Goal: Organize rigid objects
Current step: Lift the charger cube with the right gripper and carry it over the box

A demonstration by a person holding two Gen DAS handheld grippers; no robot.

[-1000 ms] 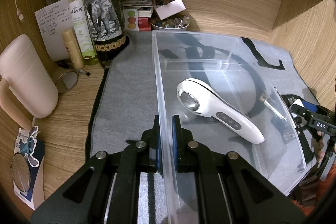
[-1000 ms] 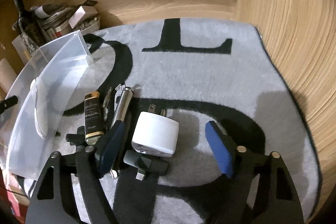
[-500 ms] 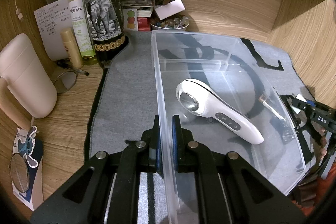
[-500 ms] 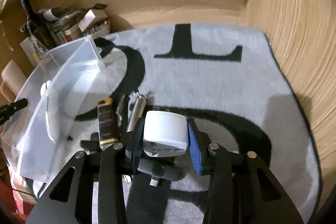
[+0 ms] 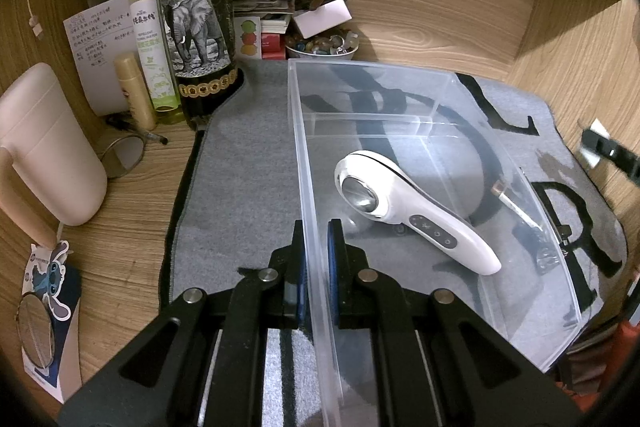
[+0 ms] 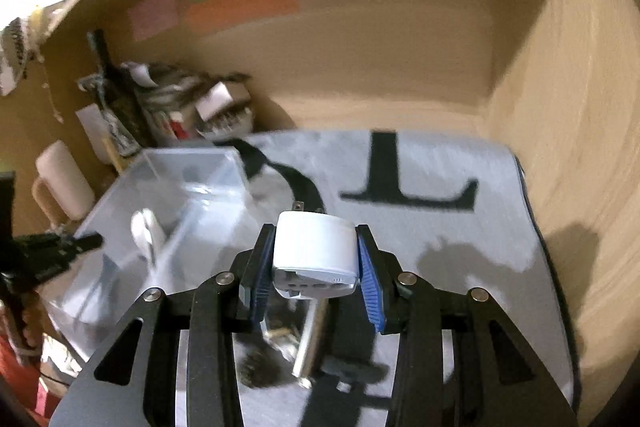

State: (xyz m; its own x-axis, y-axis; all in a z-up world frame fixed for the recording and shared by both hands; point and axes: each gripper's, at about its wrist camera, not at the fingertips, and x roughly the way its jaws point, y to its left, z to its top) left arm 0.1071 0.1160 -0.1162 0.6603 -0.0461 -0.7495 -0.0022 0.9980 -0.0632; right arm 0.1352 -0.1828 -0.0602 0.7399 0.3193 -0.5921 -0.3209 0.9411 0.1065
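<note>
The right tongs [image 6: 316,263] have just closed and now clamp a white plug adapter [image 6: 314,247] between blue pads, held above the grey mat [image 6: 460,239], to the right of the clear plastic bin [image 5: 400,99]. The left tongs [image 5: 316,255] pinch the bin's left wall. Inside the bin lies a white handheld device [image 5: 404,207]. Left of the bin, on the bench [image 5: 120,235], stands a dark bottle [image 5: 196,23].
</note>
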